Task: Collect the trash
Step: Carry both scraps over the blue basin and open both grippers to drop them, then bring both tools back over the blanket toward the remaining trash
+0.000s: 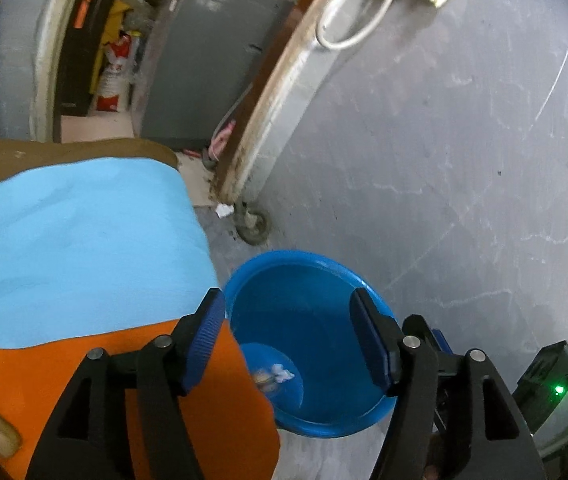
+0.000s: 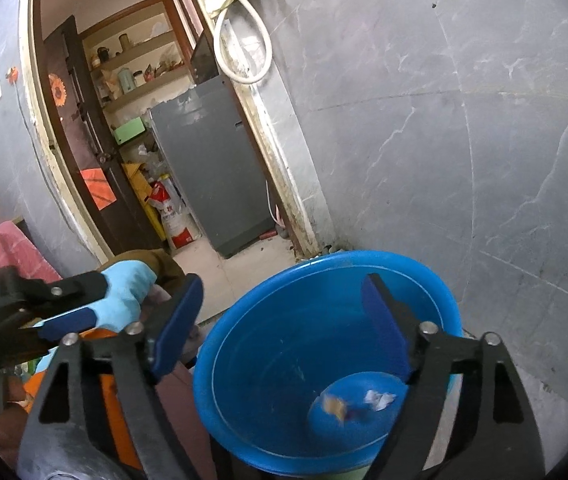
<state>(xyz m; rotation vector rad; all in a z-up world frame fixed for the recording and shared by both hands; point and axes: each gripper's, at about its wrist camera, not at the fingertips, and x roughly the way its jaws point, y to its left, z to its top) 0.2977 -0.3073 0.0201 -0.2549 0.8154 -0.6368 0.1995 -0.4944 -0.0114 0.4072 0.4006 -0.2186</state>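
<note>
Blue tub [image 2: 268, 384]: it sits on the floor by the grey wall [image 2: 463, 160], low down so trash can drop in.
Trash: a white scrap [image 2: 377, 398] and a brownish bit [image 2: 333, 404] lie at the bottom of the tub.
Right gripper [image 2: 284, 320]: jaws wide apart, nothing between them, right over the tub.
Left gripper [image 1: 287, 340]: jaws apart, holding nothing, by the tub's rim.
Edges: a cloth-covered table [image 1: 84, 240] touches or nearly touches the tub's left side.
Open room: bare floor toward the doorway [image 2: 220, 272].
</note>
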